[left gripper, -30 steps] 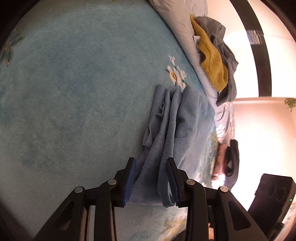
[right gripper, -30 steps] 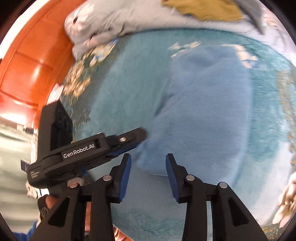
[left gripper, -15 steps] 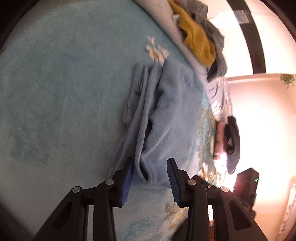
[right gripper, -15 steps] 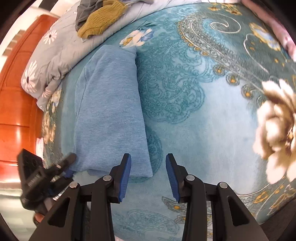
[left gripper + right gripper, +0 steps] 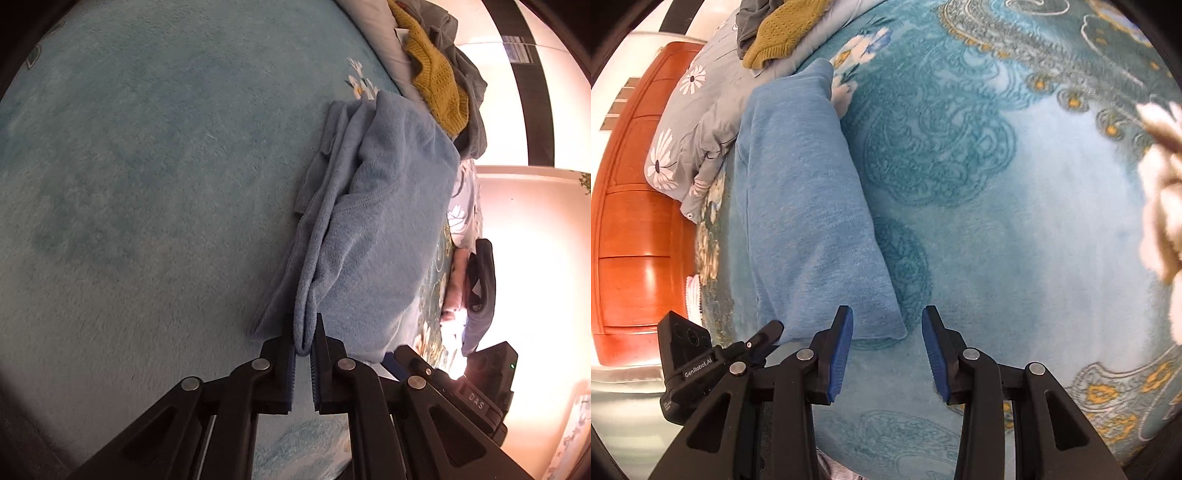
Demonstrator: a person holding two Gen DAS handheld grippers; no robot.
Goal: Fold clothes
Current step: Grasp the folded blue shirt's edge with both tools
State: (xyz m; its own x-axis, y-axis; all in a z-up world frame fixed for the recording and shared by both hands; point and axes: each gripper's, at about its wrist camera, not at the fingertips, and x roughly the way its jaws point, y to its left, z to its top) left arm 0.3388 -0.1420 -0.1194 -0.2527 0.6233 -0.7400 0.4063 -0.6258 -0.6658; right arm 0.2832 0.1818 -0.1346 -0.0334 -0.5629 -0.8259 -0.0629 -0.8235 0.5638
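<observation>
Half a second ago the left gripper [image 5: 303,341] had its fingers spread around the near hem; now they are pinched together on a fold of the blue garment [image 5: 373,229]. Beside it, the right gripper [image 5: 886,347] hangs with fingers apart, just above the garment's [image 5: 809,206] near right corner, touching nothing. Open teal blanket [image 5: 1015,229] spreads to the right. The garment lies folded lengthwise, running away from both grippers. Past its far end, a grey floral quilt [image 5: 690,125] carries a mustard knit [image 5: 783,33] and grey clothes [image 5: 469,85]. An orange wooden headboard [image 5: 631,229] borders the left.
</observation>
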